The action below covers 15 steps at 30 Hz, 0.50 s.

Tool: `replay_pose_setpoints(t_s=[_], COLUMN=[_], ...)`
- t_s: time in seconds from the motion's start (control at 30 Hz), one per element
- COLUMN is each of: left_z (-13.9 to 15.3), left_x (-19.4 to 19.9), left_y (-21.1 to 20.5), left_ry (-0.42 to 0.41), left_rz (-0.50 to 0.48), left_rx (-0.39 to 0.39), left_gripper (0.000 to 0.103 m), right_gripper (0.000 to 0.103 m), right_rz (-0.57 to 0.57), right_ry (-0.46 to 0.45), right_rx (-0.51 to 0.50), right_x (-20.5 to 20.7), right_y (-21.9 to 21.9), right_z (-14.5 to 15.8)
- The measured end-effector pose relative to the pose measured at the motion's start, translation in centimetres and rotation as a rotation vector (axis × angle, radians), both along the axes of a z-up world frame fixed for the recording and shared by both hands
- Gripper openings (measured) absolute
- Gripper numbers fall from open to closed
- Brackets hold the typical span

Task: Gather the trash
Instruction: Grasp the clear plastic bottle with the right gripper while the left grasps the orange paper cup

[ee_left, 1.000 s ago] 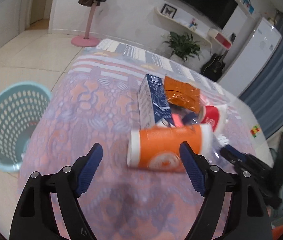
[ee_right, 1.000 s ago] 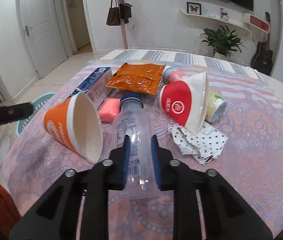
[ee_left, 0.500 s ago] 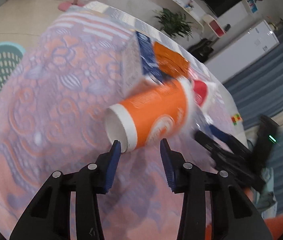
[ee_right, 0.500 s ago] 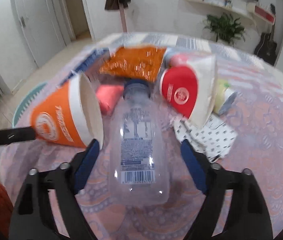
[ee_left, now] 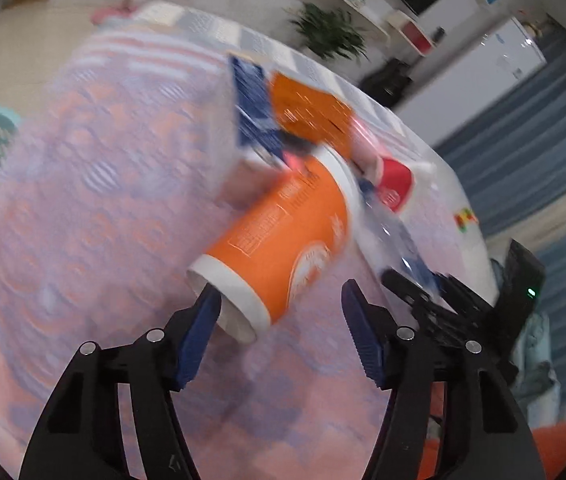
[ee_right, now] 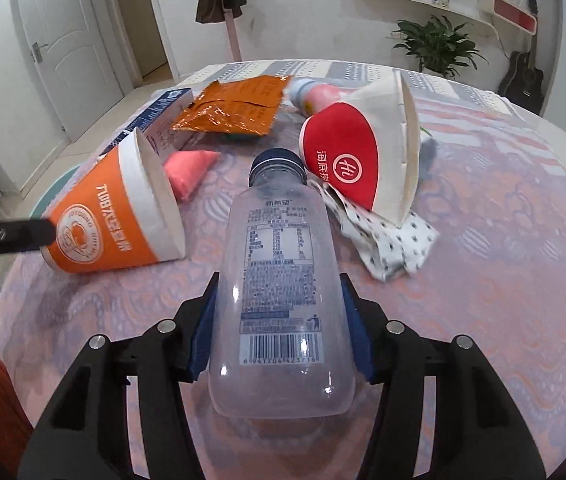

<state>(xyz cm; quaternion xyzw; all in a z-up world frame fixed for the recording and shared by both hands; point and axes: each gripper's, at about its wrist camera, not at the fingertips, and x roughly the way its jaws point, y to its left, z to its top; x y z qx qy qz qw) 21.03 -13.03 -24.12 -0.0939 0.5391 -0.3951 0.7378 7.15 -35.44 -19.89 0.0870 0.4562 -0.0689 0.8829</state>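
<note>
Between my right gripper's (ee_right: 279,322) pads lies the bottle (ee_right: 281,280), lengthwise, cap away, gripped. My left gripper (ee_left: 281,320) gapes around the orange cup's (ee_left: 283,240) base.

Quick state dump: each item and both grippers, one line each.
left gripper: open, jaws around the base of the orange cup
orange cup: on its side
right gripper: jaws against the clear bottle, one each side
clear bottle: lying down, capped
red cup: tipped over
snack bag: torn open, flat
</note>
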Motion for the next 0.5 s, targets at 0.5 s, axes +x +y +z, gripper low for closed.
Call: replay_pose_setpoints(t_s=[0.5], left_z=[3.1], left_x=[-3.1], left_y=[-4.1], left_ry=[-0.353], left_rz=[-0.105], left_rx=[0.28], left_gripper=[0.087], right_gripper=[0.052], right_rz=[0.002], right_ry=[0.026], right_rx=[0.02], right_x=[-1.1], right_y=[-0.4], right_z=[0.0])
